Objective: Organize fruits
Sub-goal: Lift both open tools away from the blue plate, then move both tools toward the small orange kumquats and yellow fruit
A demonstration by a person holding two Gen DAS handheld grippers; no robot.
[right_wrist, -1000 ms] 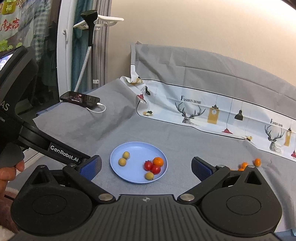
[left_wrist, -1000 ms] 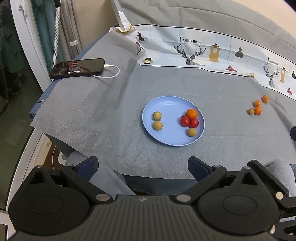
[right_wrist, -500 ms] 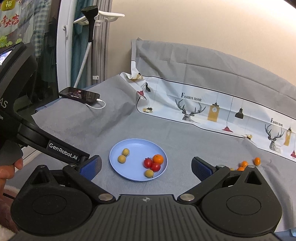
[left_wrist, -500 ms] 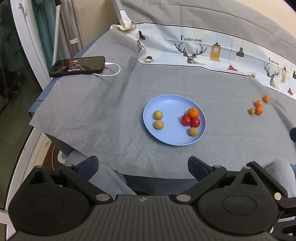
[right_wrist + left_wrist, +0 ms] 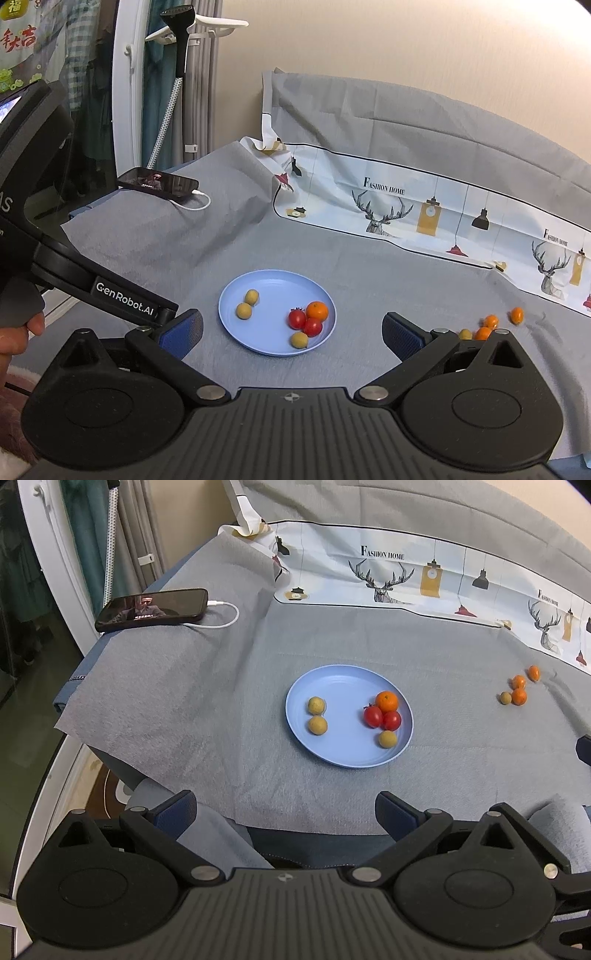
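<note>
A blue plate (image 5: 343,681) (image 5: 273,282) sits mid-table on grey cloth. On it lie an orange (image 5: 386,701) (image 5: 317,311), two red tomatoes (image 5: 382,718) (image 5: 304,322) and three yellow-green fruits (image 5: 317,715) (image 5: 247,304). A loose cluster of small oranges (image 5: 519,690) (image 5: 491,325) with one yellow-green fruit (image 5: 505,698) (image 5: 465,334) lies on the cloth to the right. My left gripper (image 5: 286,810) hangs open short of the table's near edge. My right gripper (image 5: 291,332) is open too, held above the near side of the plate, empty.
A black phone (image 5: 151,609) (image 5: 157,182) with a white cable (image 5: 225,618) lies at the far left corner. A printed deer-pattern cloth (image 5: 406,576) runs along the back. The left gripper's body (image 5: 48,236) and a hand (image 5: 22,328) fill the right view's left side.
Both grippers have drifted slightly; the plate sits a little lower and farther left in the right wrist view. Jaws stay open and no fruit has moved.
</note>
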